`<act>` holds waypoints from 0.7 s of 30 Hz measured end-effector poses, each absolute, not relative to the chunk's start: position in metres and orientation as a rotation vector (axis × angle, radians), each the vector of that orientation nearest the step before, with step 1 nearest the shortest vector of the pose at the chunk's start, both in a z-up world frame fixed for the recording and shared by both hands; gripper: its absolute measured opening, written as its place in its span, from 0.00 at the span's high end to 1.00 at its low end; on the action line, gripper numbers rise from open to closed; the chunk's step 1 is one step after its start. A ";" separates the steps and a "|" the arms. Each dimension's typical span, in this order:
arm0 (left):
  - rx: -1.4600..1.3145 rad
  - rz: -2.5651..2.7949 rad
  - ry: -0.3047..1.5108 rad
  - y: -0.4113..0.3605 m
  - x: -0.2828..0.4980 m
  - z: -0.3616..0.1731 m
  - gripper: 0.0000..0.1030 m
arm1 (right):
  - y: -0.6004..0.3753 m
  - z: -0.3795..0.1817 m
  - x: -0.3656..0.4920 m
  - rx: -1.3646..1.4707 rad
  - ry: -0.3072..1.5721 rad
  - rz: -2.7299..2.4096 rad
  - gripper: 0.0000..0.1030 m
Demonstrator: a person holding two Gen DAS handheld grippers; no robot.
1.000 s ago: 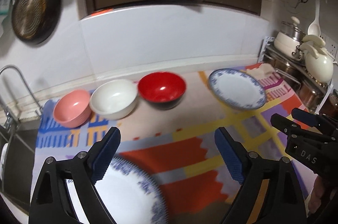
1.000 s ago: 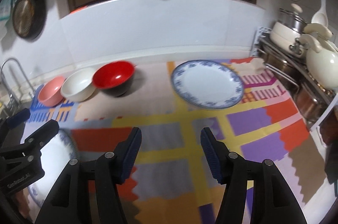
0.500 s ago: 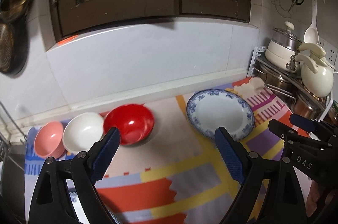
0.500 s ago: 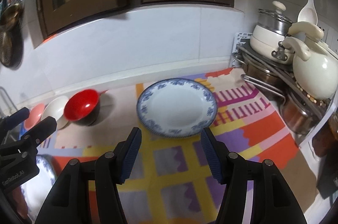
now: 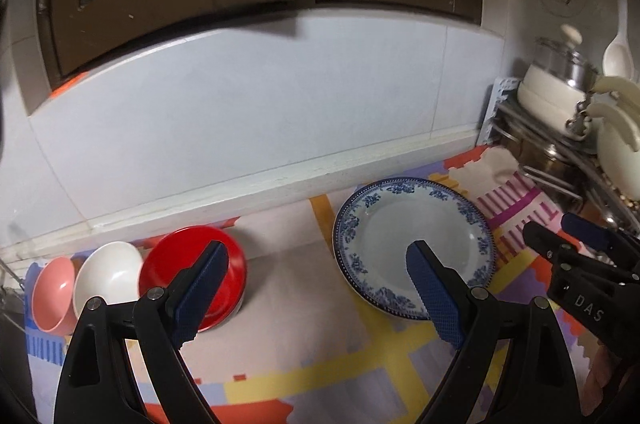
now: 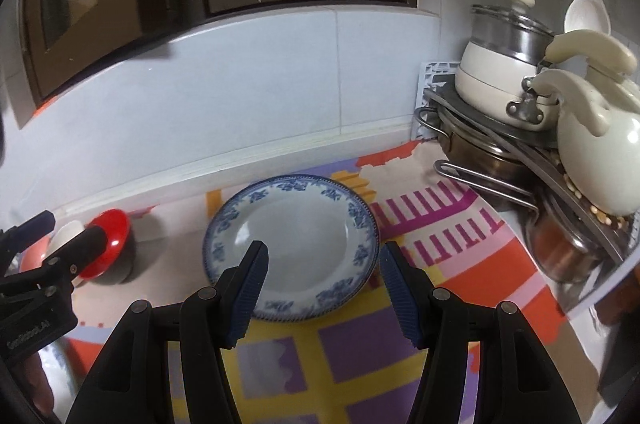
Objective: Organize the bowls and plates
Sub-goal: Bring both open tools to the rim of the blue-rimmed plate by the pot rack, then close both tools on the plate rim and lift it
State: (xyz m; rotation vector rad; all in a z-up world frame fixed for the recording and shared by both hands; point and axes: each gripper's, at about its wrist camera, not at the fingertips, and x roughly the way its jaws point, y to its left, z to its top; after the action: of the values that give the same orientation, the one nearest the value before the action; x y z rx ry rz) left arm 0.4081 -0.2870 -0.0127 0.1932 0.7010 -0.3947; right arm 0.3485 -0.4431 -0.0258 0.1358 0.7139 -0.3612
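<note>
Blue-rimmed plate (image 6: 292, 244) lies alone on mat (image 6: 360, 356), bowls (image 5: 108, 276) lined up by wall; left gripper (image 5: 316, 292) wide open, right gripper (image 6: 324, 288) half open, both empty; stacking not begun.

We see a white plate (image 6: 296, 236) with a blue floral rim lying flat and empty on the patterned mat near the wall. Left of it, well apart, three empty bowls stand upright in a touching row: red (image 5: 224, 252), white (image 5: 108, 272), pink (image 5: 50, 292).
</note>
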 end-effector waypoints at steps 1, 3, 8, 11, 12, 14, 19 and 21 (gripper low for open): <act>0.194 -0.396 0.706 -0.290 0.411 -0.016 0.12 | -0.447 -0.029 0.353 0.138 0.717 -0.362 0.43; 0.209 -0.396 0.727 -0.299 0.419 -0.026 0.12 | -0.455 -0.036 0.361 0.141 0.723 -0.369 0.43; 0.230 -0.394 0.764 -0.319 0.439 -0.047 0.13 | -0.472 -0.055 0.379 0.152 0.738 -0.389 0.43; 0.229 -0.388 0.798 -0.330 0.453 -0.061 0.15 | -0.484 -0.069 0.392 0.162 0.758 -0.407 0.43; 0.228 -0.384 0.815 -0.334 0.459 -0.066 0.17 | -0.488 -0.073 0.396 0.167 0.765 -0.414 0.43; 0.228 -0.386 0.838 -0.339 0.467 -0.074 0.17 | -0.495 -0.081 0.405 0.186 0.776 -0.420 0.43; 0.250 -0.376 0.878 -0.350 0.486 -0.094 0.20 | -0.510 -0.101 0.425 0.230 0.834 -0.414 0.43; 0.247 -0.382 0.903 -0.352 0.493 -0.101 0.21 | -0.513 -0.109 0.432 0.234 0.856 -0.414 0.43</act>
State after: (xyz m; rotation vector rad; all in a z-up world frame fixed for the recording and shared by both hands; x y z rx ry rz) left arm 0.4929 -0.3520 -0.1008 0.2470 0.9035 -0.3821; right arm 0.4323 -0.5129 -0.1088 0.2339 0.8564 -0.4143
